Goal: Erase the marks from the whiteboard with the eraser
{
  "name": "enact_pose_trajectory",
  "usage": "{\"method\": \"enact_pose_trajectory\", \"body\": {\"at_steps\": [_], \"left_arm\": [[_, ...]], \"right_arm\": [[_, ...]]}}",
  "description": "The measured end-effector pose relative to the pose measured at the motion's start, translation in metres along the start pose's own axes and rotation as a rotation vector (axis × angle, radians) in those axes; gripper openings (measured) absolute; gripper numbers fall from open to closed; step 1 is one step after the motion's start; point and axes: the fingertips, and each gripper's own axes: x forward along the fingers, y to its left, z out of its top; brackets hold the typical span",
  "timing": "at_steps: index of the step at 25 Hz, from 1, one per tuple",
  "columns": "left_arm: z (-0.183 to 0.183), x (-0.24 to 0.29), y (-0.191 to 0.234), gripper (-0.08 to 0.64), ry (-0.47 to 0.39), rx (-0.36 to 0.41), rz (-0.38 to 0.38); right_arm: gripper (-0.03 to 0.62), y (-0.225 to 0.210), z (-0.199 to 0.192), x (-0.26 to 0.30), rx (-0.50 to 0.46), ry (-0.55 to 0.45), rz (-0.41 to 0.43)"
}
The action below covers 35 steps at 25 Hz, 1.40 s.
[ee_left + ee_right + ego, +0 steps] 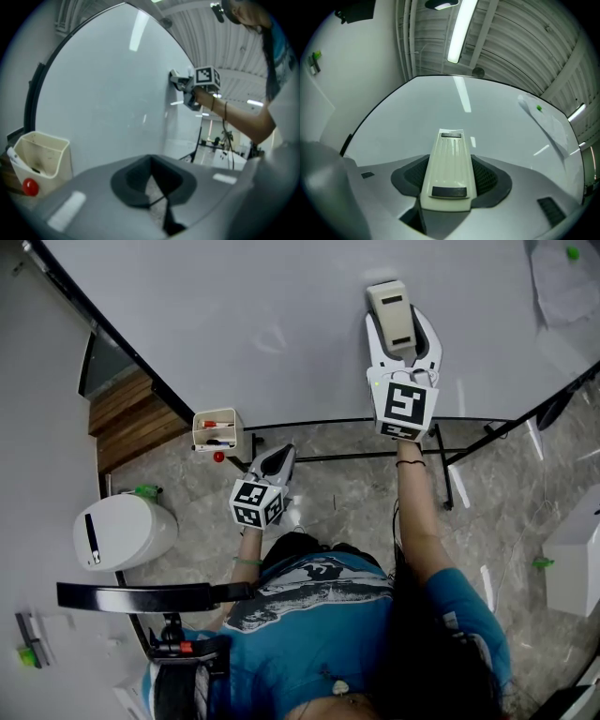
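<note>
The whiteboard [281, 315] fills the upper head view, and I make out no clear marks on it, only faint smudges. A cream eraser [392, 313] lies flat against the board, with my right gripper [401, 334] shut on it. In the right gripper view the eraser [449, 166] sits between the jaws and points up the whiteboard [440, 108]. My left gripper [275, 460] hangs lower, off the board's bottom edge, with its jaws shut on nothing. In the left gripper view, the left gripper [152, 187] looks at the whiteboard [108, 93] and the right gripper [180, 84].
A cream marker tray [217, 430] with markers hangs at the board's lower left, with a red knob [218, 457] under it. A paper sheet with a green magnet [572, 253] is on the board's top right. The black stand frame [375, 457] crosses the stone floor, and a white bin [122, 531] stands left.
</note>
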Motion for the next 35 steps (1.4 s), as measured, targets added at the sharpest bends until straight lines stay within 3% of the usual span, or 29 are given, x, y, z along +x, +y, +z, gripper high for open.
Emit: {"method": "enact_pose_trajectory", "body": {"at_steps": [12, 19, 22, 26, 31, 35], "left_arm": [[-0.010, -0.015, 0.021, 0.000, -0.002, -0.018, 0.053], [-0.012, -0.020, 0.030, 0.000, 0.001, -0.022, 0.074], [-0.012, -0.019, 0.028, 0.000, 0.004, -0.020, 0.068], [-0.011, -0.015, 0.020, 0.000, 0.007, -0.013, 0.045], [-0.009, -0.009, 0.009, 0.000, 0.013, -0.006, 0.013], [-0.008, -0.005, 0.002, 0.000, 0.016, -0.005, -0.007]], "right_arm": [[0.264, 0.174, -0.012, 0.004, -0.137, 0.032, 0.294], [0.263, 0.197, -0.025, 0.005, -0.169, 0.041, 0.341], [0.264, 0.189, -0.018, 0.001, -0.136, 0.032, 0.348], [0.264, 0.148, 0.001, -0.009, 0.005, -0.016, 0.290], [0.264, 0.055, 0.002, -0.013, 0.078, -0.012, 0.142], [0.264, -0.038, -0.009, -0.020, 0.110, 0.018, -0.029]]}}
